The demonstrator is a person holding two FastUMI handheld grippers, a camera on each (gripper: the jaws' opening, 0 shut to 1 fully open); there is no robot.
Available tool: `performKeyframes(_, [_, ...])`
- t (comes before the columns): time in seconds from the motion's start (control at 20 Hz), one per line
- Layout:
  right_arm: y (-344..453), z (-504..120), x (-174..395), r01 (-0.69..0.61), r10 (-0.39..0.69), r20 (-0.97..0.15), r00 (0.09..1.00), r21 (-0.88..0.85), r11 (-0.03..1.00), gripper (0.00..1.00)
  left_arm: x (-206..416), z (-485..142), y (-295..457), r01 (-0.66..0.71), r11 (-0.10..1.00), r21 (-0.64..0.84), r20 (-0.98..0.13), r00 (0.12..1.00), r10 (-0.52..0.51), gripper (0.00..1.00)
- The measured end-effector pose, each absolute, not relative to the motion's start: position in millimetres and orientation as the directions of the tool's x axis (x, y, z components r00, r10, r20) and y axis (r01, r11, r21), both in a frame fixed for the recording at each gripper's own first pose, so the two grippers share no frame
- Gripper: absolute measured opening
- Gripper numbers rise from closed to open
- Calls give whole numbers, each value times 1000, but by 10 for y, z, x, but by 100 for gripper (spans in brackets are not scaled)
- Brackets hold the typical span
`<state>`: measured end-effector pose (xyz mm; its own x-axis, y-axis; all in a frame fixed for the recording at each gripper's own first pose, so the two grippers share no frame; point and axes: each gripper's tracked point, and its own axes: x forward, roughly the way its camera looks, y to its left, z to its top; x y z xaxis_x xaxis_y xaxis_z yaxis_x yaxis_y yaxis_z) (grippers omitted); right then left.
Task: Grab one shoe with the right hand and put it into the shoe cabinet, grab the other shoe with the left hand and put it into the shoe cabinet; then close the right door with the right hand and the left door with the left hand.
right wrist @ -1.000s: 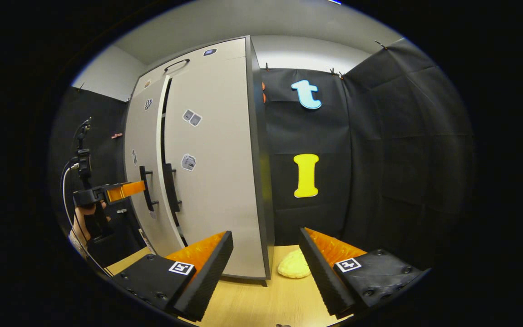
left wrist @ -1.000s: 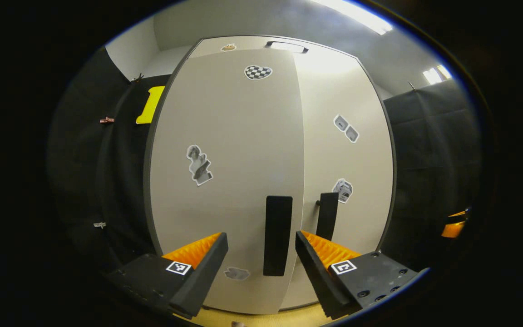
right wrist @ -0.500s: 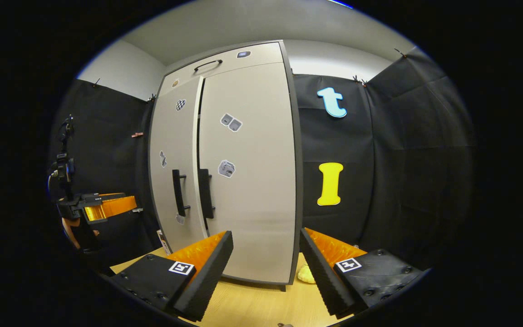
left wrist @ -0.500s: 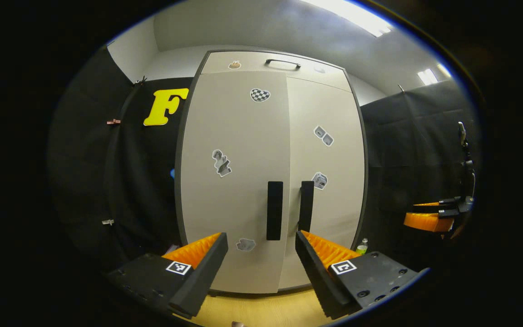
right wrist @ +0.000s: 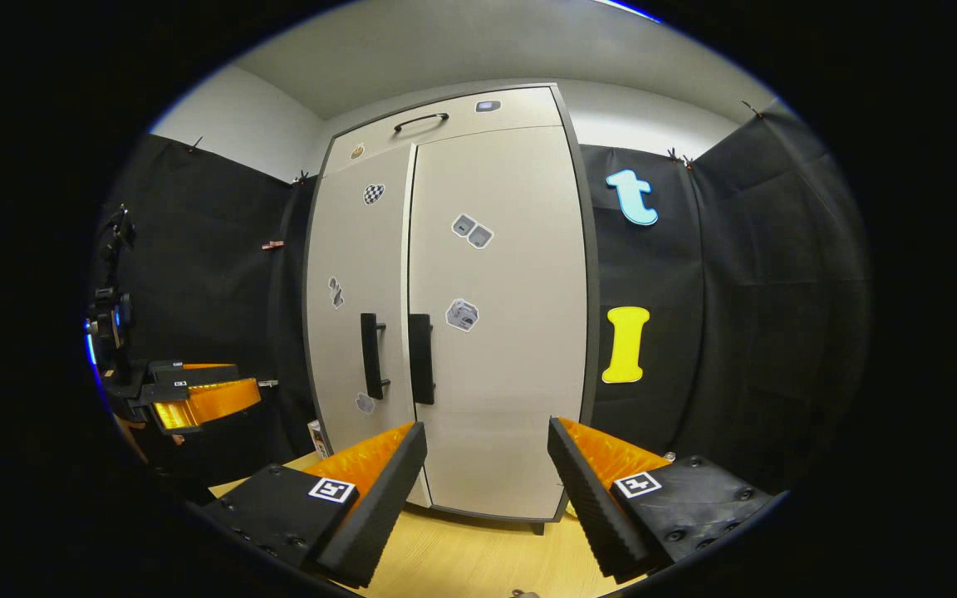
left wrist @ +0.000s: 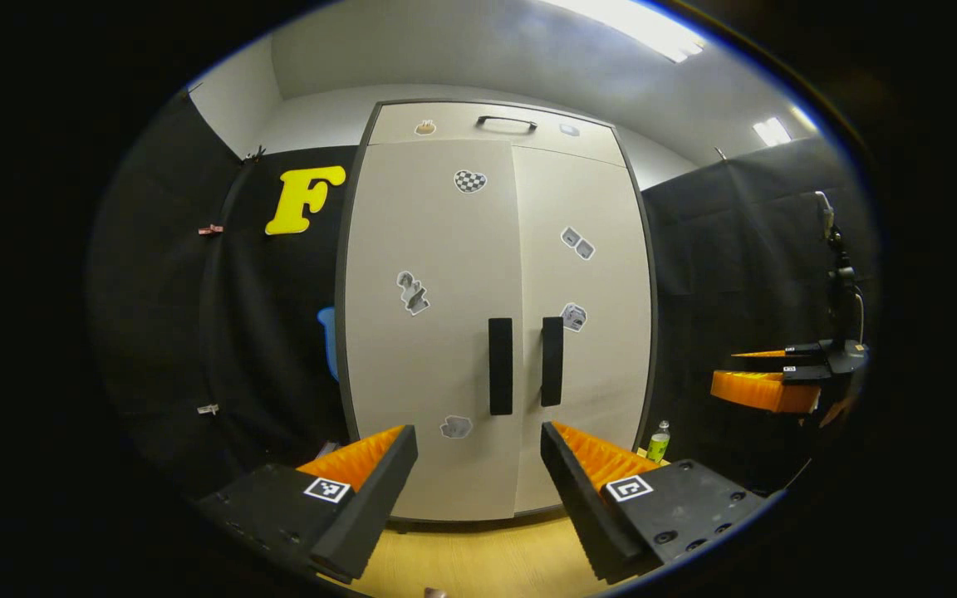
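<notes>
1. Left gripper view puts the shoe cabinet in the centre of your frame, a tall pale unit with dark edges, standing on the wooden floor against the black cloth wall.
2. Your left door and right door both look flush and closed. The shoes are presumably inside, since no shoe can be seen. Judged from this, the task looks finished.
3. In the right gripper view the same cabinet sits left of centre, seen at an angle, the seam between its doors narrow.
4. Your left gripper fills the bottom of its frame, fingers apart and holding nothing; it also appears at the left edge of the other view.
5. Your right gripper likewise has its fingers spread and empty; you can see it at the right edge of the left gripper view.
6. The two black bar handles, left and right, stand upright side by side at the seam. They look stiff and smooth: if a door needs reseating, push the flat panel just beside its handle.
7. A small green-capped bottle stands at the cabinet's lower right.
</notes>
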<state>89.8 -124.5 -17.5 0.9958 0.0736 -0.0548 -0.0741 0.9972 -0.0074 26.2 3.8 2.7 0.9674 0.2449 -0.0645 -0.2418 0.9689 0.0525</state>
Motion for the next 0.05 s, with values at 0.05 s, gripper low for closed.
performKeyframes(0.05, [-1222,-163,869,-70,70,-54,996,-6,998,97,266,34,40,-238,970,43,-60,969,241,95])
